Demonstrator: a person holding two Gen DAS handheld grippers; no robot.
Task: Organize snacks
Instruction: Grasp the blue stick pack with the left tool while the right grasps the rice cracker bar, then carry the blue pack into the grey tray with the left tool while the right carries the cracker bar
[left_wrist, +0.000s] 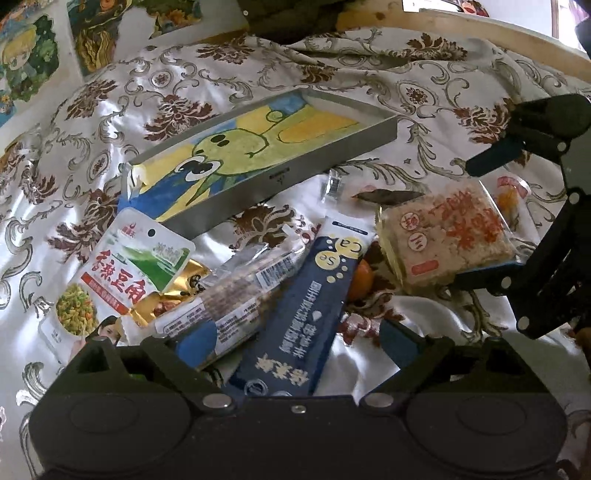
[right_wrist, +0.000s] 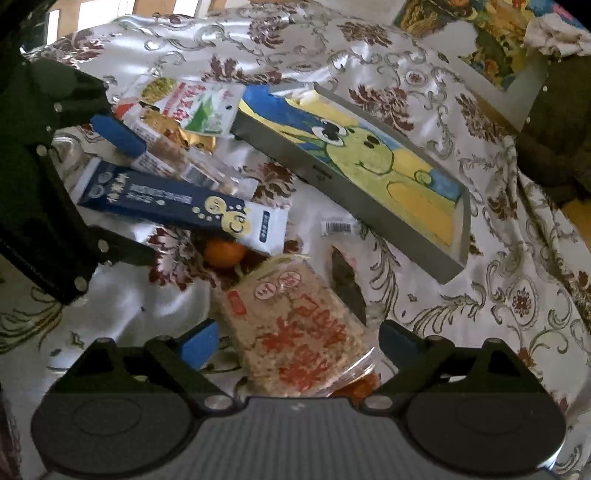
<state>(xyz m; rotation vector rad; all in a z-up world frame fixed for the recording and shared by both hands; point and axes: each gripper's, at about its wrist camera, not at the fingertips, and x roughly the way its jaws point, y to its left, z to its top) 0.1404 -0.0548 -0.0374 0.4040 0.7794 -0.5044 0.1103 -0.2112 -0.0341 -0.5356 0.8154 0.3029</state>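
Across the lower middle of the left wrist view, the left gripper (left_wrist: 291, 341) stands with its jaws wide, nothing pressed between the blue pads; the long navy-blue snack sachet with yellow bubbles (left_wrist: 299, 314) lies between them, slanting up toward the frame's centre. To do this pick well, I judge the jaws should straddle the sachet's narrow width, square to its long axis, and avoid catching the clear-wrapped bar with a barcode label (left_wrist: 236, 299) that overlaps its left edge. At centre left lies the white-and-green printed pouch (left_wrist: 125, 269). The shallow grey tray with a green cartoon frog painted inside (left_wrist: 258, 155) sits in the upper middle on the shiny floral cloth (left_wrist: 332, 74), just beyond the heap, and looks bare of snacks. The right gripper (left_wrist: 476, 221) reaches in at the right edge.

Low in the right wrist view, the right gripper (right_wrist: 299, 341) is likewise spread wide and empty, its pads flanking the square clear-wrapped rice-crisp block with red lettering (right_wrist: 295, 332) without visible contact. Its wrapper looks slippery and the block brittle, so a gentle, centred squeeze seems wise. A small orange fruit (right_wrist: 223, 253) rests just above the block, and the tray lies at the upper right.
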